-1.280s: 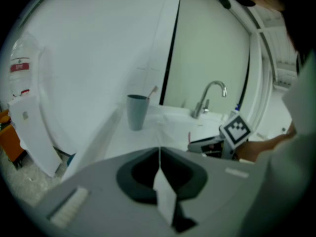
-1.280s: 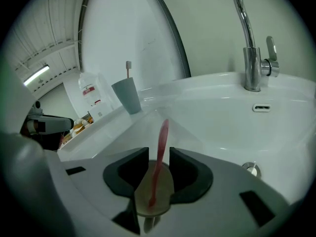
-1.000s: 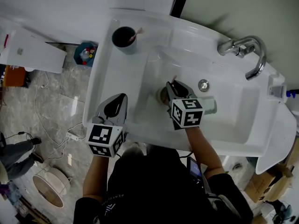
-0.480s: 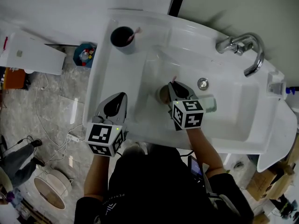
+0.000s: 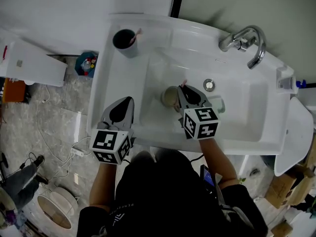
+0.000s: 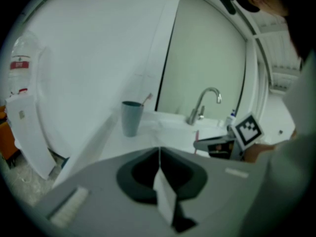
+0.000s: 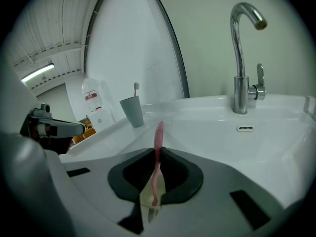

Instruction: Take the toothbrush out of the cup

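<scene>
A pink toothbrush [image 7: 158,135] stands upright between the jaws of my right gripper [image 7: 157,149], which have just been closing and are now shut on its handle. From the head view, that gripper [image 5: 185,89] hangs over the basin, with the brush tip [image 5: 184,83] poking out beside a tan cup [image 5: 169,97] in the basin. A blue-grey cup [image 5: 124,41] with another toothbrush [image 5: 137,34] stands on the sink's far left corner, also in the left gripper view [image 6: 132,117]. My left gripper [image 5: 128,101] is shut and empty over the sink's left rim.
The chrome faucet [image 5: 244,41] rises at the back right of the white sink [image 5: 106,83], with the drain [image 5: 209,85] just beyond my right gripper. A pale object [image 5: 218,104] lies in the basin by that gripper. A white cabinet [image 5: 29,63] stands on the floor to the left.
My right gripper has risen a little with the pink toothbrush, and more of the tan cup shows beside it. The left gripper has stayed put.
</scene>
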Available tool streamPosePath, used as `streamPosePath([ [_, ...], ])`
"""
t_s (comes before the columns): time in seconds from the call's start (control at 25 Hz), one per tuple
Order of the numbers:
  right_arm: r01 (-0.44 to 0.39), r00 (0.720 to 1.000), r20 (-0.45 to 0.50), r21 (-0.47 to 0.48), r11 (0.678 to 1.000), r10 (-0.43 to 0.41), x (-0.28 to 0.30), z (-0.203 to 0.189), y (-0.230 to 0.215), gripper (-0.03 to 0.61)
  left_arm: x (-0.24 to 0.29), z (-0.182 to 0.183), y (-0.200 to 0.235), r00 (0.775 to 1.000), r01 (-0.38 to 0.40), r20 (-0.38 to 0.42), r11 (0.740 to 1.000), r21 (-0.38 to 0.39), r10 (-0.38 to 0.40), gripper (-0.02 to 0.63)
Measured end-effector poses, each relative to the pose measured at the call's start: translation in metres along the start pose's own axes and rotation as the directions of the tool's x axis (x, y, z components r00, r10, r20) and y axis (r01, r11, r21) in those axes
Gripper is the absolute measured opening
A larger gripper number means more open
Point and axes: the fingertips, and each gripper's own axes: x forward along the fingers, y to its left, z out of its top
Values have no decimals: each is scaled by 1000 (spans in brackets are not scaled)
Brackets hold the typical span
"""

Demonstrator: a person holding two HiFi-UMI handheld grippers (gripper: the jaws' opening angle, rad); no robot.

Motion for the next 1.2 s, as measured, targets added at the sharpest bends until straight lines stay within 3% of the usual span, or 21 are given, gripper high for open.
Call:
streamPosePath([
  [0.64,12,983,185,-14,1000,-9,-71,47,22,29,-31,33,-12,992,8,129,999,42,-13,28],
  [1.2,16,968,248,51,999,-28,-91,73,28,29,-21,71,3,985,28,168,992,121,-48,119],
])
